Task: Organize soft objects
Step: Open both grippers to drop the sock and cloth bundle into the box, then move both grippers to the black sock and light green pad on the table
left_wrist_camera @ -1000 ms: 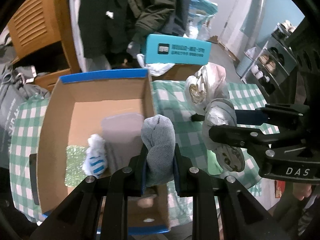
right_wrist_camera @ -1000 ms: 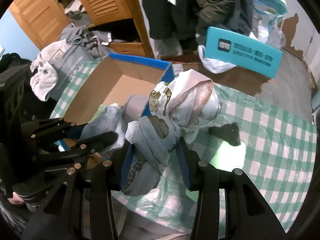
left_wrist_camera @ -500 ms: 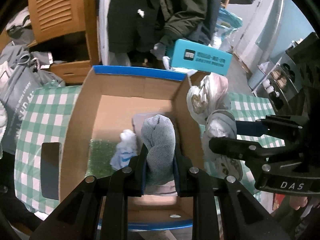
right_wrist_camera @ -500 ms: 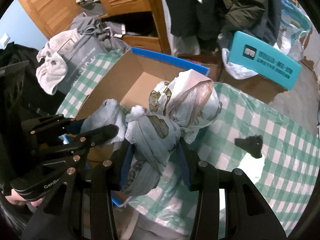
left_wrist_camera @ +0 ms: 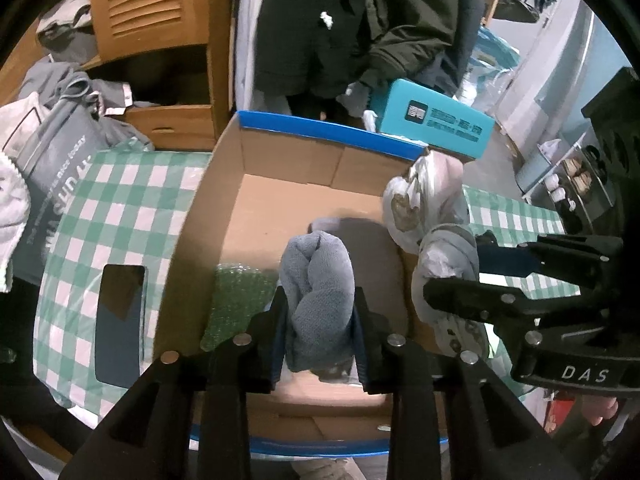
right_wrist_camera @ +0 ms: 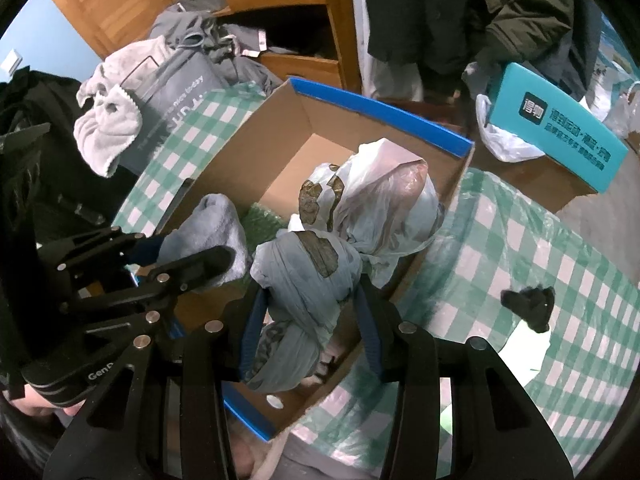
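Observation:
My left gripper (left_wrist_camera: 318, 312) is shut on a rolled grey towel (left_wrist_camera: 316, 292) and holds it over the inside of an open cardboard box (left_wrist_camera: 280, 200) with a blue rim. The towel also shows in the right wrist view (right_wrist_camera: 218, 228). My right gripper (right_wrist_camera: 308, 312) is shut on a knotted pale plastic bag (right_wrist_camera: 340, 232) and holds it over the box's right side (right_wrist_camera: 424, 240). The bag shows in the left wrist view (left_wrist_camera: 436, 232) beside the towel. A green glittery sheet (left_wrist_camera: 236, 296) lies on the box floor.
The box sits on a green-checked tablecloth (right_wrist_camera: 540, 264). A small black object (right_wrist_camera: 528, 304) lies on the cloth at right. A teal box (left_wrist_camera: 436, 126) stands behind. A grey bag (right_wrist_camera: 168, 108), clothes and a wooden cabinet (left_wrist_camera: 152, 40) are at the back left.
Both grippers have moved left with their loads. The towel and the bag now hang over the box instead of the cloth to its right. The white-and-blue item is no longer visible.

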Demonstrator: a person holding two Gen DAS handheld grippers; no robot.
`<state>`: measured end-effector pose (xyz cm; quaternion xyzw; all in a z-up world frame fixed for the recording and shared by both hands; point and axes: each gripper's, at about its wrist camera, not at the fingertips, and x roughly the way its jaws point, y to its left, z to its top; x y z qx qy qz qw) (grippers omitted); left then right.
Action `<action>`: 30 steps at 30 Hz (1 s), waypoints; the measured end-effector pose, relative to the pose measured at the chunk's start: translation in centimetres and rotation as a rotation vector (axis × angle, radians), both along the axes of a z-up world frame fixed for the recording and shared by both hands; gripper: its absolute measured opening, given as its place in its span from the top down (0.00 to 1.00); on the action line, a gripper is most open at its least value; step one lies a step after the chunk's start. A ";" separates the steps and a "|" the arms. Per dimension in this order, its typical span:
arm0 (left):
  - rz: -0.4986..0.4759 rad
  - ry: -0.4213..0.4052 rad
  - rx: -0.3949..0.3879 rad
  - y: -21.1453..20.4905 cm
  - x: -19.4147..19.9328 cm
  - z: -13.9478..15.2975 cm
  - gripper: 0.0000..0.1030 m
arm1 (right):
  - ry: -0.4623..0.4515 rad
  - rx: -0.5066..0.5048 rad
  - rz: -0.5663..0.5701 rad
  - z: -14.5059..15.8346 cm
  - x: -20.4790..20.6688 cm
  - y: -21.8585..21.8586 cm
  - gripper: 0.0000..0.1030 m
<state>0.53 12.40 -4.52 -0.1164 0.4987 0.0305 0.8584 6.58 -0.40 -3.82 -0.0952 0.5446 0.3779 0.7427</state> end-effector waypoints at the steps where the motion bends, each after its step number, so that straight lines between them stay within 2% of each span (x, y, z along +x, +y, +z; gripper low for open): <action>1: 0.002 0.002 0.000 0.1 0.0 0.0 0.69 | 0.004 0.000 0.000 -0.1 0.0 0.2 0.55; 4: 0.002 -0.002 0.004 0.3 -0.1 0.0 0.61 | 0.011 -0.004 0.004 -0.3 0.0 0.6 0.54; 10: 0.012 -0.007 0.033 0.7 -0.2 0.1 0.46 | 0.004 0.006 -0.013 -0.1 0.2 0.5 0.38; 17: -0.005 -0.001 0.041 0.2 0.0 0.0 0.44 | 0.005 0.009 -0.046 0.1 0.7 -0.8 0.37; 21: -0.019 -0.006 0.047 -0.5 0.0 0.1 0.39 | 0.001 0.008 -0.067 0.1 0.9 -1.8 0.36; 30: -0.083 -0.021 0.046 -3.2 0.4 0.8 0.38 | -0.020 -0.008 -0.114 0.1 1.0 -5.2 0.35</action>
